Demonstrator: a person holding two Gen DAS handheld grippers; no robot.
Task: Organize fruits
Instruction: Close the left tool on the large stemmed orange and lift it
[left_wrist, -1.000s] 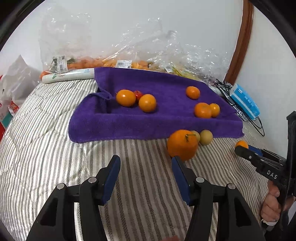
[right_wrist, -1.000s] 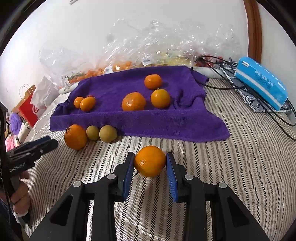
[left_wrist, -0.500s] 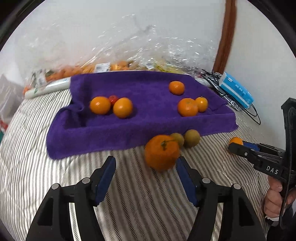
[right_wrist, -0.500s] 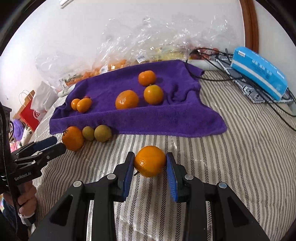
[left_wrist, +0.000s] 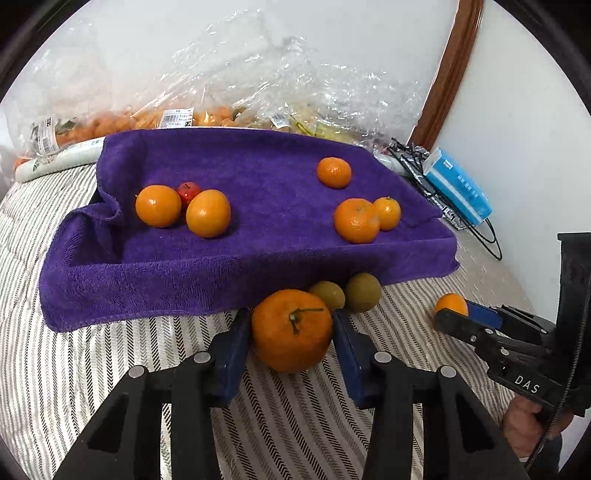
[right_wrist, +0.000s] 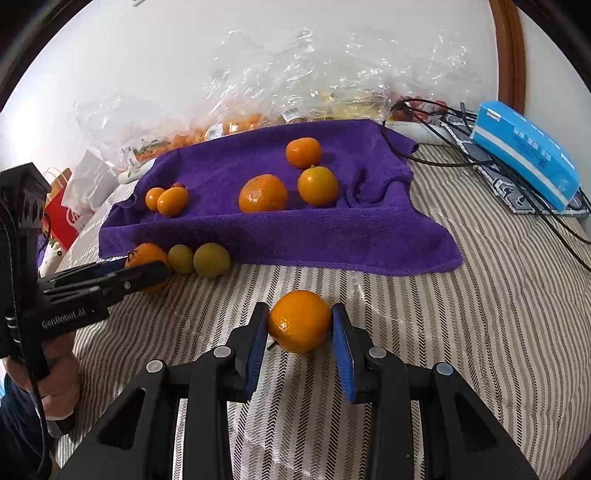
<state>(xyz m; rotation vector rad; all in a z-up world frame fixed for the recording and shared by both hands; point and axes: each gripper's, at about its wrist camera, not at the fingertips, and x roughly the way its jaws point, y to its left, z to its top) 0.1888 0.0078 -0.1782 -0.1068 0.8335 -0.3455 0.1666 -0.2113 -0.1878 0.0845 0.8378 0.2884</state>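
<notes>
Left wrist view: left tool (left_wrist: 291, 328) straddling a stemmed orange (left_wrist: 291, 329) on the striped bed cover (left_wrist: 74, 369), pads at both sides of the fruit, contact too close to tell. Beyond it, two greenish fruits (left_wrist: 347, 293) at the edge of the purple towel (left_wrist: 184, 273), which carries five oranges and one small red fruit (left_wrist: 188, 190). Right wrist view: right tool (right_wrist: 300, 332) clenched on a second orange (right_wrist: 299, 321), near the towel's front edge. Far right, a blue box (right_wrist: 524, 151) among cables.

seven oranges (left_wrist: 291, 329), two green fruits (left_wrist: 362, 292), perhaps one red fruit (left_wrist: 188, 191).
</notes>
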